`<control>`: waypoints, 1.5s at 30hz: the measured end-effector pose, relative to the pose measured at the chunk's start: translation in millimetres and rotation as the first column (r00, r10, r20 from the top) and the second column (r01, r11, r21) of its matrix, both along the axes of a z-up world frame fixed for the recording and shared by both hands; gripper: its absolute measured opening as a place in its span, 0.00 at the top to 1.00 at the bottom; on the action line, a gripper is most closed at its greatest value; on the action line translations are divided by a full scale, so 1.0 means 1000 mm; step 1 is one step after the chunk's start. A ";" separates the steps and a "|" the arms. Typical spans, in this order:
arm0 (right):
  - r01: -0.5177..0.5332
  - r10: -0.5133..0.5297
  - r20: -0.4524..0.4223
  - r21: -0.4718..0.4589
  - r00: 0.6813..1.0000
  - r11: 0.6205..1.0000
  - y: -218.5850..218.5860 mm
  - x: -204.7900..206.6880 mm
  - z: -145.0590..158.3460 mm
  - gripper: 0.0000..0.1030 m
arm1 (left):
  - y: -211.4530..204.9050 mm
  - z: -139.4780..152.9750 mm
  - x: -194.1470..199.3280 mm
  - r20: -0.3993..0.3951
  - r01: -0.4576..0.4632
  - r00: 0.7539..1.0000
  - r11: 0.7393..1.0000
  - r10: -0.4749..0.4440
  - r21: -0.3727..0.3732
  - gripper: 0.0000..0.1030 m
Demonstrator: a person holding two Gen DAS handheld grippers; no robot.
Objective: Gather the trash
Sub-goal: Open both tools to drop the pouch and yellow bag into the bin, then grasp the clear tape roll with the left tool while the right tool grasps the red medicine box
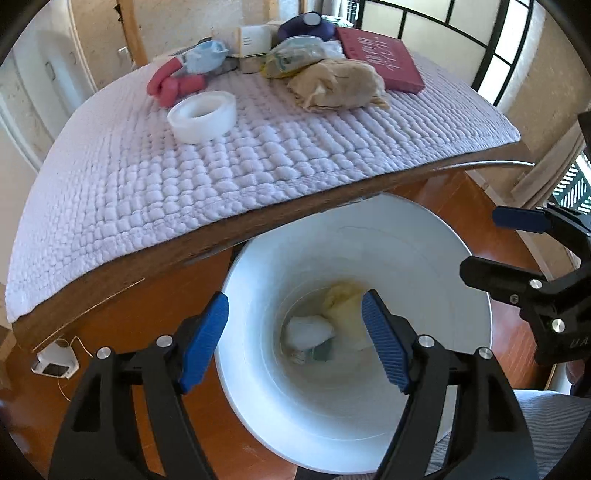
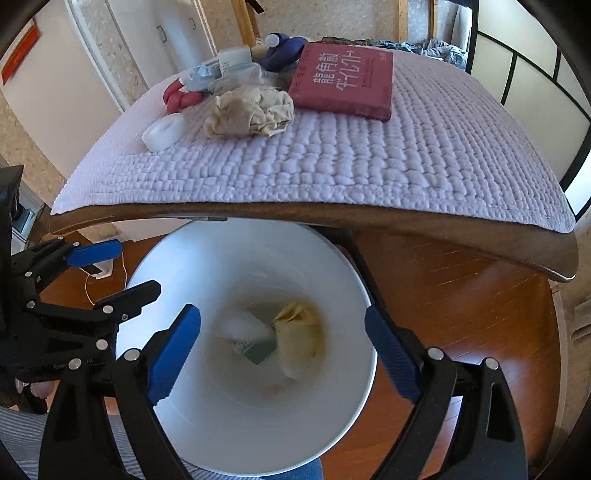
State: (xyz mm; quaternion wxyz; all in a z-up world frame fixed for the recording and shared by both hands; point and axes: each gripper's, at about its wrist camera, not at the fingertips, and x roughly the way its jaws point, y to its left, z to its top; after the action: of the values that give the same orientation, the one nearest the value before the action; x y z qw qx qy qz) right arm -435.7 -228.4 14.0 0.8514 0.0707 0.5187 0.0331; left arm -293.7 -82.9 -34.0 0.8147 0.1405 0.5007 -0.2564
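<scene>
A white bin (image 1: 424, 266) (image 2: 229, 251) stands on the floor under the table's front edge. In it lie a yellowish crumpled paper (image 1: 343, 314) (image 2: 301, 334), a white wad (image 1: 308, 330) (image 2: 240, 326) and a green scrap (image 2: 260, 350). My left gripper (image 1: 295, 338) is open and empty above the bin; it also shows in the right wrist view (image 2: 127, 269). My right gripper (image 2: 282, 350) is open and empty above the bin, also seen from the left wrist (image 1: 484, 243). On the table lie a crumpled beige paper (image 1: 336, 86) (image 2: 249, 112), a plastic bag (image 1: 291, 57) and a blue mask (image 1: 207, 55) (image 2: 201, 75).
The table carries a quilted lilac mat (image 1: 184, 173) (image 2: 369, 166), a tape roll (image 1: 203, 116) (image 2: 164, 131), a pink rope toy (image 1: 173, 83) (image 2: 177, 98), a red book (image 1: 380, 59) (image 2: 347, 81), a white box (image 1: 253, 40) and a purple object (image 1: 306, 26). A charger (image 1: 55, 363) lies on the wood floor.
</scene>
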 end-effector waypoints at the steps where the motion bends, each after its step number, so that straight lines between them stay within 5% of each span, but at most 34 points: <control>1: 0.002 -0.002 0.002 0.000 1.000 1.000 -0.001 -0.001 0.000 0.13 | 0.001 0.000 0.000 -0.001 -0.003 1.000 1.000 0.003 0.001 0.26; 9: 0.014 -0.014 0.037 -0.017 0.999 1.000 -0.002 -0.003 0.015 0.13 | 0.017 0.005 0.009 -0.009 -0.010 1.000 1.000 0.010 -0.006 0.26; 16: 0.128 -0.118 0.193 -0.040 0.974 0.991 -0.027 0.009 0.070 0.09 | 0.041 0.059 0.016 0.160 -0.092 0.982 0.994 0.099 -0.051 0.26; 21: 0.213 -0.203 0.256 -0.013 0.945 0.977 -0.050 0.056 0.087 0.08 | 0.040 0.073 0.049 0.197 -0.121 0.971 0.989 0.136 -0.090 0.22; 28: 0.239 -0.234 0.194 -0.002 0.953 0.971 -0.059 0.126 0.068 0.08 | 0.020 0.064 0.086 0.183 -0.128 0.972 0.987 0.144 -0.099 0.22; 41: 0.244 -0.242 0.114 0.000 0.964 0.970 -0.049 0.171 0.035 0.08 | 0.013 0.044 0.118 0.130 -0.156 0.977 0.983 0.168 -0.099 0.22; 45: 0.238 -0.237 0.101 0.010 0.966 0.971 -0.050 0.176 0.028 0.15 | 0.010 0.040 0.119 0.145 -0.134 0.979 0.987 0.146 -0.087 0.34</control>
State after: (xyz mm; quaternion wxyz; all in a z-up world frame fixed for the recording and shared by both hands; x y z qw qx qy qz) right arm -259.9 -278.1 41.7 0.8746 0.1294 0.4626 -0.0663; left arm -174.9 -73.4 6.2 0.8710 0.0926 0.4362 -0.2061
